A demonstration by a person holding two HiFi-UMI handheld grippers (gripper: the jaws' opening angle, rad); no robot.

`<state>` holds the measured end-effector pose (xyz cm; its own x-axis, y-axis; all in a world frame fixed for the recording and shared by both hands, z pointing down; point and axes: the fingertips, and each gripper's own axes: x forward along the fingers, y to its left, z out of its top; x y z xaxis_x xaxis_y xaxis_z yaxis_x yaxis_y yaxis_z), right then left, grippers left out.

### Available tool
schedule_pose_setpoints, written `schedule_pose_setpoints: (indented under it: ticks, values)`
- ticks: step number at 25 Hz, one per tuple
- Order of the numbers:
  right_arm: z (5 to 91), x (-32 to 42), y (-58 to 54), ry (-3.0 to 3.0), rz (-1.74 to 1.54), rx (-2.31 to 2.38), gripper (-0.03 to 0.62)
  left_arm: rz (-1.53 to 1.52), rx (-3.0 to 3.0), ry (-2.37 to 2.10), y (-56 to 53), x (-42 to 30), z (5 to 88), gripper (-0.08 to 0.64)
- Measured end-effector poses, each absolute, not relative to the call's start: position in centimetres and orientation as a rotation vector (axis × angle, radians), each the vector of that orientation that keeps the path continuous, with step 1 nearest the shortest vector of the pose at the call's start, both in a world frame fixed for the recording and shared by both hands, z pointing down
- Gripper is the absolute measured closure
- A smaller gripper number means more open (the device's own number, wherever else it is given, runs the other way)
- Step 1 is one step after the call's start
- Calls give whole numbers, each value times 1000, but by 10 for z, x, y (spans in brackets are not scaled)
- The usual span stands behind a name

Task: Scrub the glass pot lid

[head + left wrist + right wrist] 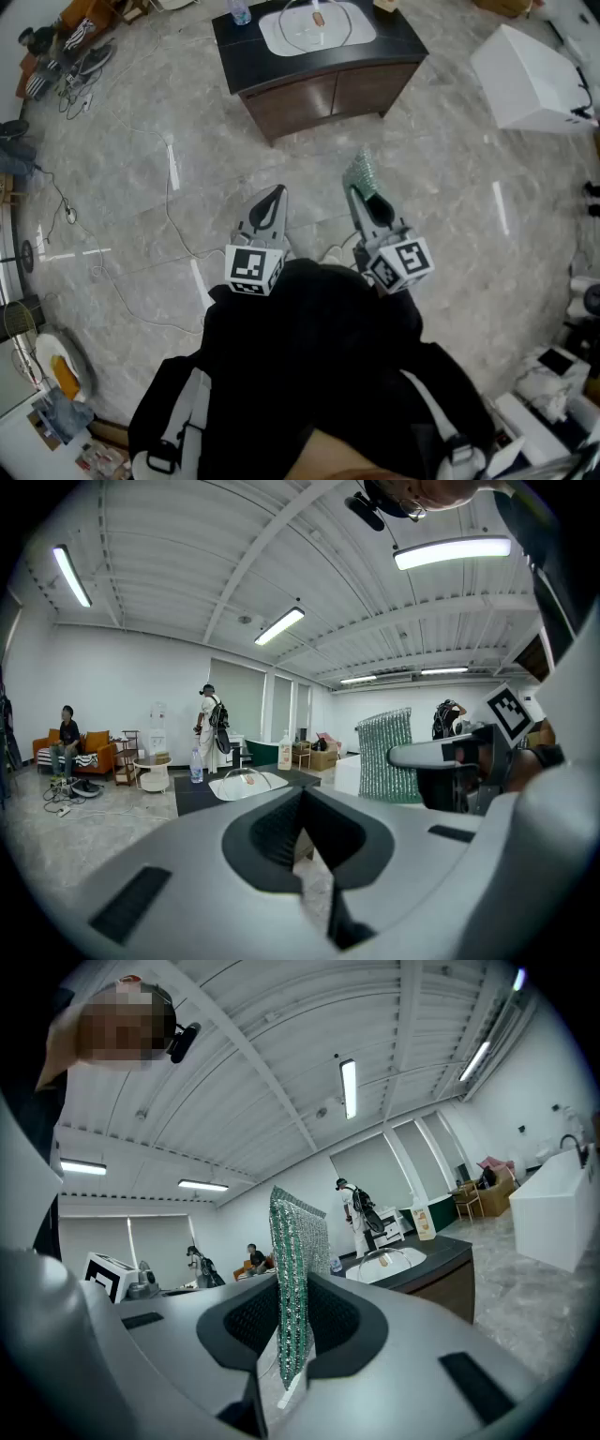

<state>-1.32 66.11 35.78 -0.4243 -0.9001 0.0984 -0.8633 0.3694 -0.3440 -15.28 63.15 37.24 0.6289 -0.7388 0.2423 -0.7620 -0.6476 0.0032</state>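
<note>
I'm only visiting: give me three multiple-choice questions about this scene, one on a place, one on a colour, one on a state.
1. Where is the glass lid? A floor; B white tray on the dark cabinet; C chair.
2. Scrub pad in the right gripper: A red; B green and silver; C black.
3. Left gripper: A wide open; B holding a bottle; C shut, empty.
Answers: B, it rests on the tray; B, glittering green mesh; C, jaws meet with nothing between.
</note>
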Motion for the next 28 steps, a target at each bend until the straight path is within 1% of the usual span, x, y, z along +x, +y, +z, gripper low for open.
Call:
schedule_pose_setpoints:
  ticks: [11, 17, 23, 28]
  values:
    - [357, 43, 677, 2507, -548, -1522, 528, 380, 2700, -1329, 651, -109, 376, 557]
    - [368, 54, 677, 2554, -520, -1525, 528, 430, 2676, -1325, 655, -96, 391, 557]
    - [375, 65, 645, 2585, -516, -1533, 528, 405, 2671, -1287, 620, -74, 407, 557]
    - [390, 78, 585, 2656, -519, -1540, 528, 363, 2650, -1263, 551, -56, 426, 557]
